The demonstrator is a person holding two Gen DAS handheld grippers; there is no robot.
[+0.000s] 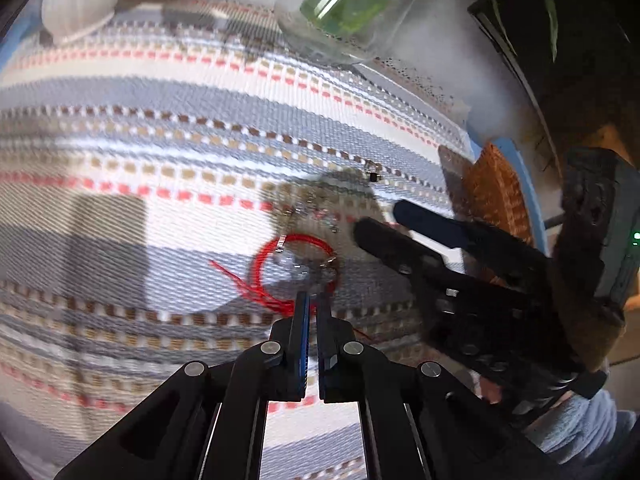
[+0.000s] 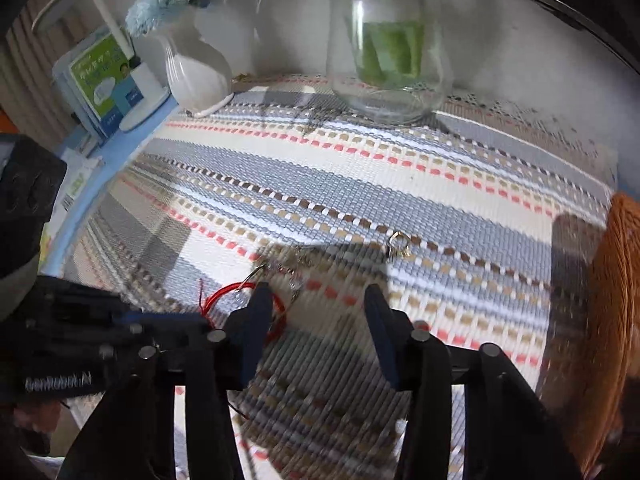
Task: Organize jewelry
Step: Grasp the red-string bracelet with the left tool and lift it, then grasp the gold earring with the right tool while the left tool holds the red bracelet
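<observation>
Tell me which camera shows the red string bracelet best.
The left wrist view: the red string bracelet lies as a nearly whole loop just ahead of the left gripper. In the right wrist view its loop is partly hidden behind a finger of the right gripper.

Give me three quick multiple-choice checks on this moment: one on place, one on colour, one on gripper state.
1. Where does the cord bracelet lie?
A. on the striped mat
B. inside the glass vase
C. on the orange basket

2. What colour is the bracelet's cord?
A. blue
B. red
C. green

3. How do the left gripper's jaws stand?
A. wide apart
B. shut
C. clamped on the vase

Answers:
1 A, the cord loop rests flat on the weave.
2 B, it is bright red in both views.
3 B, the fingers nearly meet at the tips.
</observation>
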